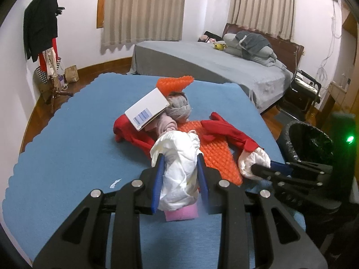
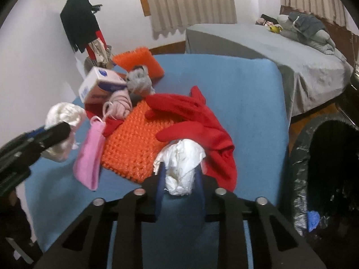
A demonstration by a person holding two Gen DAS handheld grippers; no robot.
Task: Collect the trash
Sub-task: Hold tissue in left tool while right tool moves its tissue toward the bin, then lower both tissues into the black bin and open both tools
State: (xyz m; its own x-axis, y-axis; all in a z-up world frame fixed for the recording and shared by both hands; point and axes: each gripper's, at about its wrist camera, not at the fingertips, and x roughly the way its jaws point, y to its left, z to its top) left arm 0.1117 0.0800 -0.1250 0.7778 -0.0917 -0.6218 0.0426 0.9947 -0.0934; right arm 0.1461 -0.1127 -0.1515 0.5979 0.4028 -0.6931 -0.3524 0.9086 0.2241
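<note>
In the left wrist view my left gripper (image 1: 179, 163) is shut on a crumpled white paper wad (image 1: 177, 148), held over the blue table (image 1: 67, 145). A pink face mask (image 1: 180, 215) hangs just under that wad. My right gripper (image 2: 180, 170) is shut on a second white paper wad (image 2: 181, 159), beside the red gloves (image 2: 197, 121). Each view shows the other gripper: the right gripper (image 1: 258, 168) with its wad (image 1: 253, 157), and the left gripper (image 2: 60, 132) with its wad (image 2: 62, 114) and the mask (image 2: 89, 154). A bin lined with a black bag (image 2: 300, 168) stands to the right of the table.
On the table lie an orange spiky mat (image 2: 134, 148), a white box (image 2: 98, 85), rolled grey socks (image 2: 139, 83) and a pink cloth (image 2: 121, 105). Something blue (image 2: 313, 219) lies in the bin. A grey bed (image 1: 213, 60) stands behind the table and a coat stand (image 1: 44, 33) at the left wall.
</note>
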